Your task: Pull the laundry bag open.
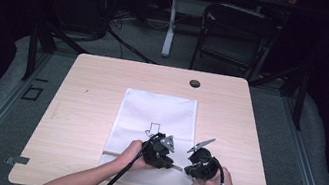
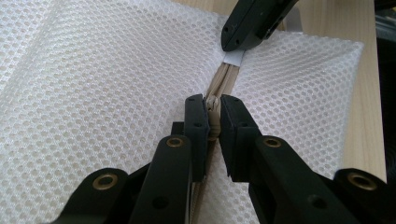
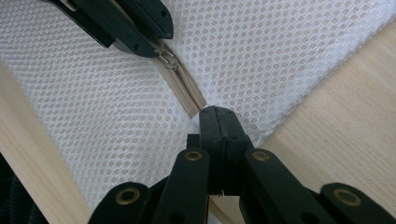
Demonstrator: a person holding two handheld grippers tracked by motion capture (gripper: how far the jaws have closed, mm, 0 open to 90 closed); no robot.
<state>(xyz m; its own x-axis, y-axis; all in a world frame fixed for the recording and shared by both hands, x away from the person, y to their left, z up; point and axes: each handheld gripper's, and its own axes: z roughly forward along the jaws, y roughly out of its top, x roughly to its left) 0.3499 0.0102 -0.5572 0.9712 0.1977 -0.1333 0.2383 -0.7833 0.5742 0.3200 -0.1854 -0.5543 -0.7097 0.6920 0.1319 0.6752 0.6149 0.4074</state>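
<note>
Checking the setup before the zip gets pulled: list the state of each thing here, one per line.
Mesh bag: lying flat on the table, bunched around the zipper.
Zipper: closed along the stretch between the grippers.
Zipper slider: pinched by the left gripper.
Left gripper: shut on the slider.
Right gripper: shut on the bag at the zipper's end.
Folding chair: standing unfolded behind the table.

Before you: a light wooden table (image 1: 92,85) with a round dark grommet (image 1: 195,83); beyond it, a black folding chair (image 1: 233,35) and a white stand leg (image 1: 170,22) on grey floor.
</note>
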